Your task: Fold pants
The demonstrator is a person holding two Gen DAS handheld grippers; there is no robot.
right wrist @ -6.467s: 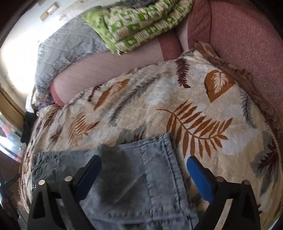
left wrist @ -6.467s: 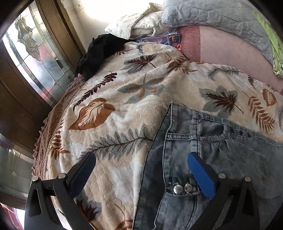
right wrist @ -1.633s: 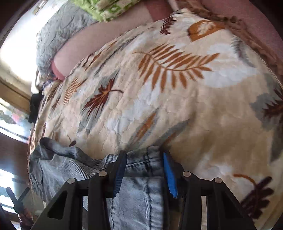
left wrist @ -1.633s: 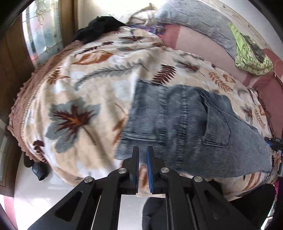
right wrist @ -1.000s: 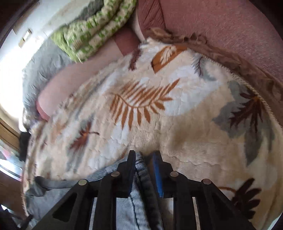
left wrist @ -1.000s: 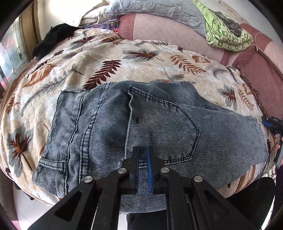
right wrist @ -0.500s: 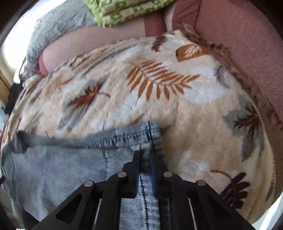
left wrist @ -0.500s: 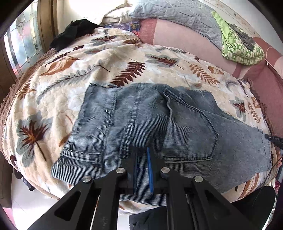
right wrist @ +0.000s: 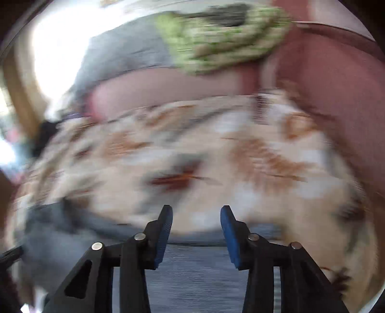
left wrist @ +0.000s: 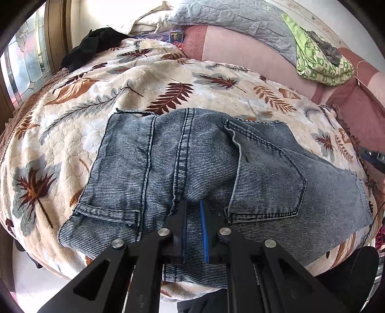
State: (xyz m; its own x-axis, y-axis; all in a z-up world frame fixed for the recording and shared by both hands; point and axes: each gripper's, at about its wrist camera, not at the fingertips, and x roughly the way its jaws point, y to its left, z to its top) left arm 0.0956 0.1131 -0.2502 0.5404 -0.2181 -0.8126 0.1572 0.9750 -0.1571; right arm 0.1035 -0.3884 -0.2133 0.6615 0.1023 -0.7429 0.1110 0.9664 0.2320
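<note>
The blue denim pants [left wrist: 197,166] lie folded on the leaf-print blanket [left wrist: 101,96], back pocket up, waistband toward me. My left gripper [left wrist: 192,204] is over the near middle of the pants, its jaws a narrow gap apart with denim between them. The right wrist view is motion-blurred. My right gripper [right wrist: 196,211] is open and empty there, above the edge of the pants [right wrist: 197,272]. The other gripper's tip [left wrist: 373,156] shows at the right edge of the left wrist view.
A black garment [left wrist: 96,45] lies at the blanket's far left. A grey quilted pillow [left wrist: 231,21] and a green patterned cloth [left wrist: 320,62] rest on the pink backrest [left wrist: 252,48]. A glass door [left wrist: 26,60] stands left. The bed edge drops to a white floor [left wrist: 36,284].
My right gripper has opened and let go of the pants edge, and is moving fast. My left gripper's jaws have parted slightly and the view has shifted a little over the pants.
</note>
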